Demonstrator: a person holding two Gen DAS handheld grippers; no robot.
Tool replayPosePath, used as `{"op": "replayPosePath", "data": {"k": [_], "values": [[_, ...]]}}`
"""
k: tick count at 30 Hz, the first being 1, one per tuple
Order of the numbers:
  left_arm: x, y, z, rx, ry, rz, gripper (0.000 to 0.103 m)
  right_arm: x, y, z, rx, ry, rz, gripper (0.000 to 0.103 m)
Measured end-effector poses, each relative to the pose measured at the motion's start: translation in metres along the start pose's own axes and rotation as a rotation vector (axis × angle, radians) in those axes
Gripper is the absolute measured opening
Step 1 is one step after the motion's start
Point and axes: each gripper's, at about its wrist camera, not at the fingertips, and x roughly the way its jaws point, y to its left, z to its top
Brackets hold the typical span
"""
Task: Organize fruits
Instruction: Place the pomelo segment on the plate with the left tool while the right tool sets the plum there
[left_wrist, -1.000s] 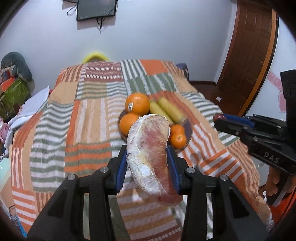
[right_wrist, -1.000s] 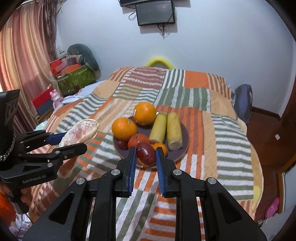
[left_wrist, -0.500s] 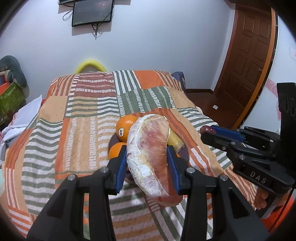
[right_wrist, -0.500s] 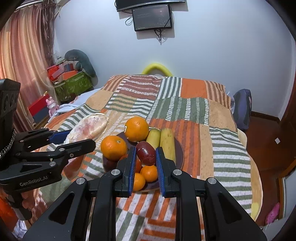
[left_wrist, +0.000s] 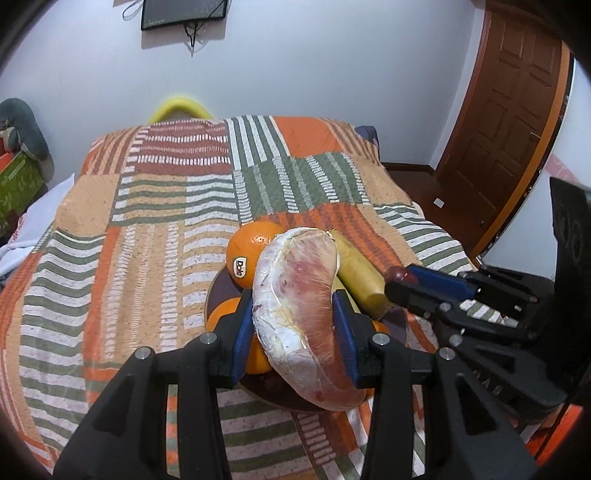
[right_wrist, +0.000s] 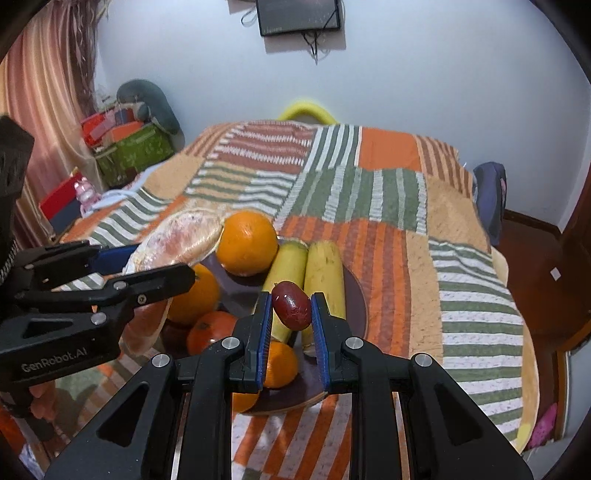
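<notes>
My left gripper (left_wrist: 293, 325) is shut on a plastic-wrapped pink pomelo wedge (left_wrist: 299, 302), held just over the dark plate (left_wrist: 216, 291) of fruit. The right wrist view shows that wedge (right_wrist: 181, 238) at the plate's left side. My right gripper (right_wrist: 290, 314) is shut on a small dark red fruit (right_wrist: 291, 304), hovering above the plate (right_wrist: 356, 295) near two bananas (right_wrist: 323, 269). Oranges (right_wrist: 246, 243) and smaller mandarins (right_wrist: 210, 330) lie on the plate. From the left wrist view the right gripper (left_wrist: 397, 275) comes in at the right with the red fruit at its tip.
The plate sits on a bed with a striped patchwork blanket (left_wrist: 147, 221). A wooden door (left_wrist: 517, 110) stands at the right. Boxes and a green bin (right_wrist: 136, 147) stand by the curtain at the left. A wall screen (right_wrist: 299, 14) hangs above the bed.
Both grippers have moved forward and down toward the plate, which now lies closer beneath them. Each keeps its fruit; the jaws have not changed.
</notes>
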Motion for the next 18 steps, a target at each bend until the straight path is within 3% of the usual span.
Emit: {"op": "replayPosePath", "data": {"k": [10,13,15,18], "values": [[0.022,-0.004,0.004,0.021,0.030,0.019,0.041,0.024,-0.004,-0.005,0.008,0.070,0.038,0.019],[0.020,-0.005,0.004,0.037,0.021,0.032,0.042,0.022,-0.003,-0.007,0.010,0.077,0.060,0.024],[0.016,-0.005,0.004,0.041,0.015,0.037,0.042,0.018,-0.001,-0.008,0.007,0.070,0.042,0.032],[0.003,-0.003,0.003,0.031,0.004,0.031,0.042,0.009,-0.001,-0.007,0.008,0.052,0.020,0.033]]}}
